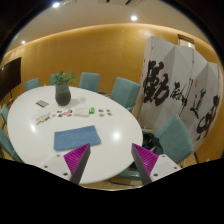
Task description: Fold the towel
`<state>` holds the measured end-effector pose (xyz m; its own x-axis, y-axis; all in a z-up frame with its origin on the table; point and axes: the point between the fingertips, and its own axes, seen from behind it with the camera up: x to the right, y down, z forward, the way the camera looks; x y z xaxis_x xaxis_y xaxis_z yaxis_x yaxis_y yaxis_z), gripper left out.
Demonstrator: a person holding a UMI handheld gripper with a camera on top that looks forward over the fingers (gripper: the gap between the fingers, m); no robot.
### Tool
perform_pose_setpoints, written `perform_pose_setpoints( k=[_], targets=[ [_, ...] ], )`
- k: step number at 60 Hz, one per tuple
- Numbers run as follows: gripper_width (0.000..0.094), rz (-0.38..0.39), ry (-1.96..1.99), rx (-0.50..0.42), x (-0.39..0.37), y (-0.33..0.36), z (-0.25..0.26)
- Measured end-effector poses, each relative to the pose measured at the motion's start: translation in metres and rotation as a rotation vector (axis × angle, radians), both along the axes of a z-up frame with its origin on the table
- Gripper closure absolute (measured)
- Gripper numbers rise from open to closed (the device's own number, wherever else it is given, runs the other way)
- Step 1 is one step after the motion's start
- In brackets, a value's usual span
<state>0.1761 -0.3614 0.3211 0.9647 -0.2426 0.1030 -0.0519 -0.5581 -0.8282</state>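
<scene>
A blue towel (76, 137) lies folded flat on the round white table (110, 128), near its front edge. My gripper (112, 163) hovers above and in front of the table, well short of the towel. Its two fingers with magenta pads (78, 158) stand wide apart, with nothing between them. The towel lies just beyond the left finger.
A grey vase with a green plant (63, 91) stands at the back of the table, with small items (86, 112) scattered around the middle. Teal chairs (176, 137) ring the table. A white screen with black calligraphy (172, 85) stands to the right.
</scene>
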Motion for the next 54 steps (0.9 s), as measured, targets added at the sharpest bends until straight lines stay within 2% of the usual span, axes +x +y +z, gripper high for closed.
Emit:
perform_pose_setpoints(
  k=[17,24,31,38,48,54],
  targets=[
    [0.0063,-0.030,0.016,-0.014,0.011,-0.012,-0.013],
    [0.0064,0.005,0.032,-0.038,-0.003,-0.018,-0.040],
    [0.0074,0.103,0.072,-0.073,-0.047,-0.016,-0.081],
    [0.0075,0.219,0.153,-0.101,-0.124,0.011,-0.123],
    [0.0072,0.354,0.205,-0.117,-0.237,0.092,-0.176],
    [0.0068,0.397,0.176,-0.143,-0.280,0.150,-0.215]
  ],
)
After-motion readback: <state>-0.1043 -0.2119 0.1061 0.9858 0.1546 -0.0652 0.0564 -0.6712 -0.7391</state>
